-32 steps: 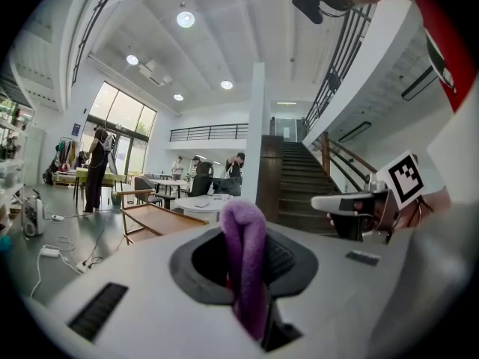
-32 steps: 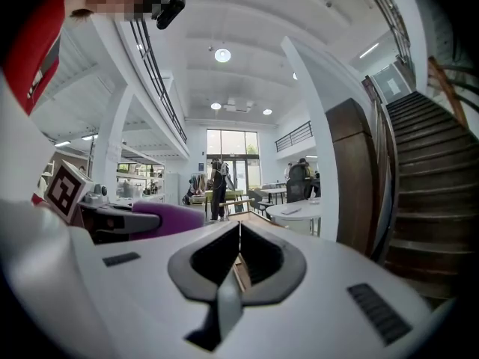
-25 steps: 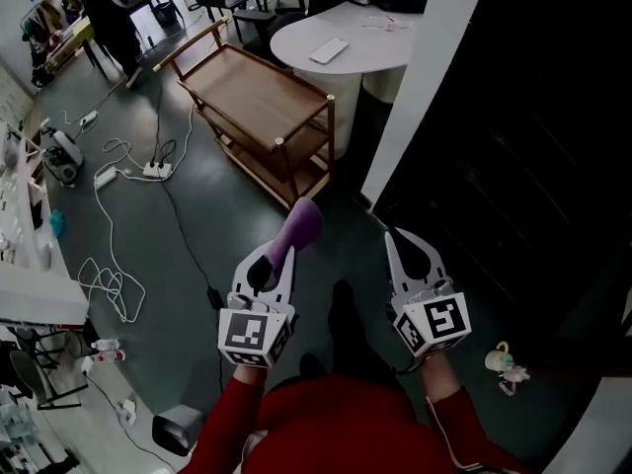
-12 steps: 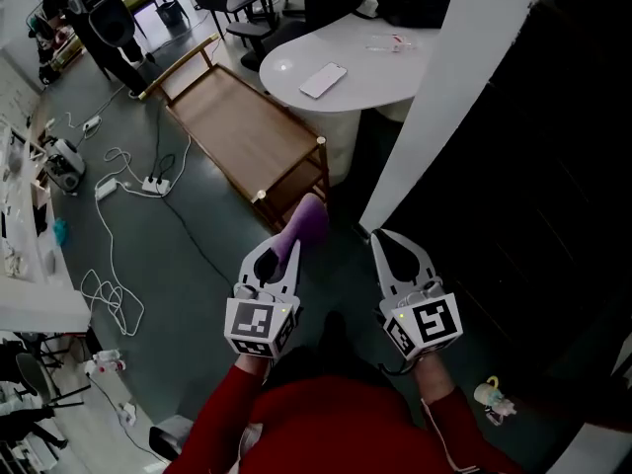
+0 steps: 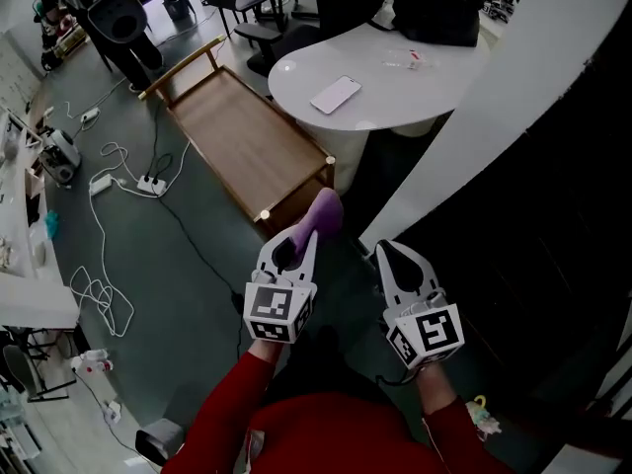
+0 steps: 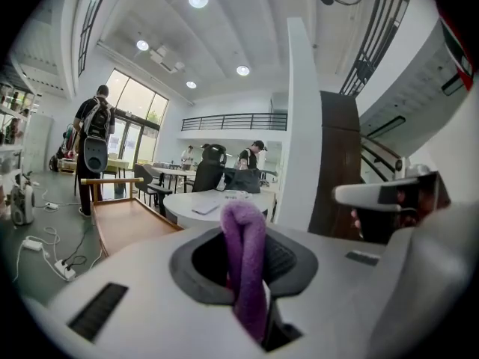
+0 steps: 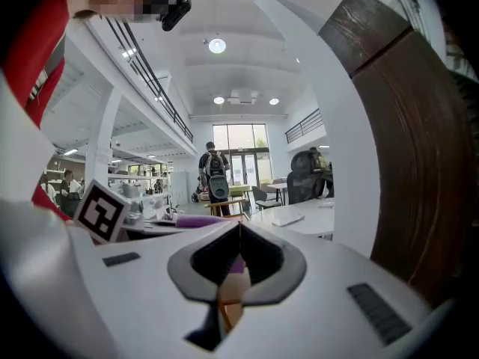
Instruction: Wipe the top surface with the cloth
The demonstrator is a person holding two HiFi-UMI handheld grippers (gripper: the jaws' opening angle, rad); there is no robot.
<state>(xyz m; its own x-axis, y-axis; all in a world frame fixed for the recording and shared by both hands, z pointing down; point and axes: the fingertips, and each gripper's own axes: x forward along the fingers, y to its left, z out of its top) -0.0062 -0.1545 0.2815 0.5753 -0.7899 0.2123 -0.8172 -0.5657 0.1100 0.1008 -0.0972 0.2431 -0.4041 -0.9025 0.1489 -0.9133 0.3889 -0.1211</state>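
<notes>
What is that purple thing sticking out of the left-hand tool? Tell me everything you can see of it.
It is a purple cloth, soft and fuzzy like fleece, folded over into a thick roll. The left gripper is shut on its lower part, so the rounded fold sticks out beyond the tips. It is held in the air above the floor, just short of the wooden cart, and touches only the gripper.
</notes>
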